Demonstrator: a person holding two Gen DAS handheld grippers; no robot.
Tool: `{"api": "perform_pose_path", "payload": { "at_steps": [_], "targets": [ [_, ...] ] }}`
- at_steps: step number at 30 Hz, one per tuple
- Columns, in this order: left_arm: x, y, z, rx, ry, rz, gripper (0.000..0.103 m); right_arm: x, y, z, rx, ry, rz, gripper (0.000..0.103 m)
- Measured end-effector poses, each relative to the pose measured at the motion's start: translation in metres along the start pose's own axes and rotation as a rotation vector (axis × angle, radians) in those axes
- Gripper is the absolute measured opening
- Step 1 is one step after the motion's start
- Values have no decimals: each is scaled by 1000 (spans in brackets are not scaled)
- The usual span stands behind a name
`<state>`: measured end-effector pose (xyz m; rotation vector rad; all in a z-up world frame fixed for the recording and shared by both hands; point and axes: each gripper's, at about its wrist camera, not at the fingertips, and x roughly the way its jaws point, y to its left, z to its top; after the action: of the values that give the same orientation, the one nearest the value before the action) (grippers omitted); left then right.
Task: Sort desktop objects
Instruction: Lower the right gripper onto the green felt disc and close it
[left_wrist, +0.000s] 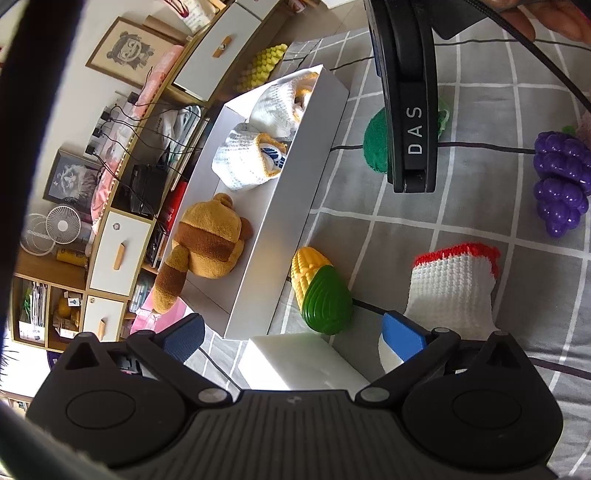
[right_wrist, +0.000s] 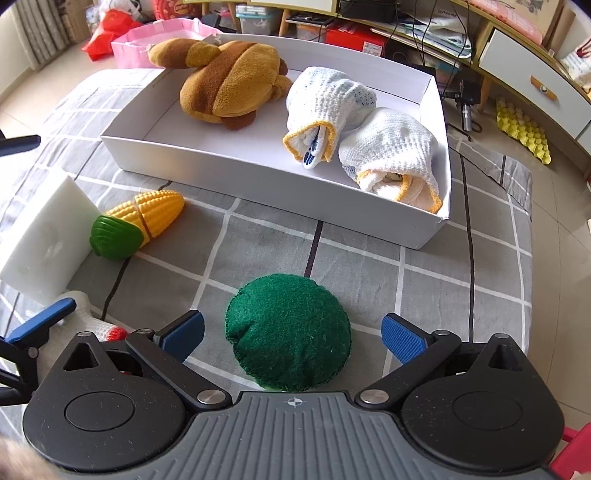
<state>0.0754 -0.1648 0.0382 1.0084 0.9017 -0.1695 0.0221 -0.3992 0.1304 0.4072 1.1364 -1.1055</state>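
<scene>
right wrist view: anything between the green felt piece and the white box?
Nothing. In the right wrist view, only bare checked cloth lies between the green felt piece and the white box.

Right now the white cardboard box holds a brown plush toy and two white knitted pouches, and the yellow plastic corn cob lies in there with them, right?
Not quite. The yellow plastic corn cob lies outside the white cardboard box, on the grey checked cloth in front of it, as the right wrist view shows. The brown plush toy and two white knitted pouches are indeed inside.
</scene>
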Motion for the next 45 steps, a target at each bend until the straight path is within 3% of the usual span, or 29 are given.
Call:
{"api": "perform_pose_path", "payload": {
  "at_steps": [17, 20, 21, 26, 29, 30, 34, 45],
  "targets": [
    [20, 11, 1, -71, 93, -106, 103, 29, -3, -5, 28, 80, -7, 103],
    [21, 13, 1, -89, 102, -145, 89, 29, -3, -4, 44, 87, 4, 100],
    [20, 12, 1, -93, 105, -159, 79, 29, -2, -4, 47, 89, 9, 100],
    [16, 5, 5, -50, 105, -143, 66, 23, -2, -2, 67, 90, 30, 84],
    [14, 2, 7, -27, 100, -130, 59, 20, -1, -3, 70, 92, 27, 81],
    [15, 3, 8, -32, 96, -130, 61, 20, -1, -3, 70, 90, 26, 81],
    [18, 8, 5, -57, 77, -85, 103, 19, -2, -6, 69, 83, 24, 82],
    [22, 18, 8, -64, 91, -152, 102, 22, -3, -5, 69, 82, 24, 85]
  ]
}}
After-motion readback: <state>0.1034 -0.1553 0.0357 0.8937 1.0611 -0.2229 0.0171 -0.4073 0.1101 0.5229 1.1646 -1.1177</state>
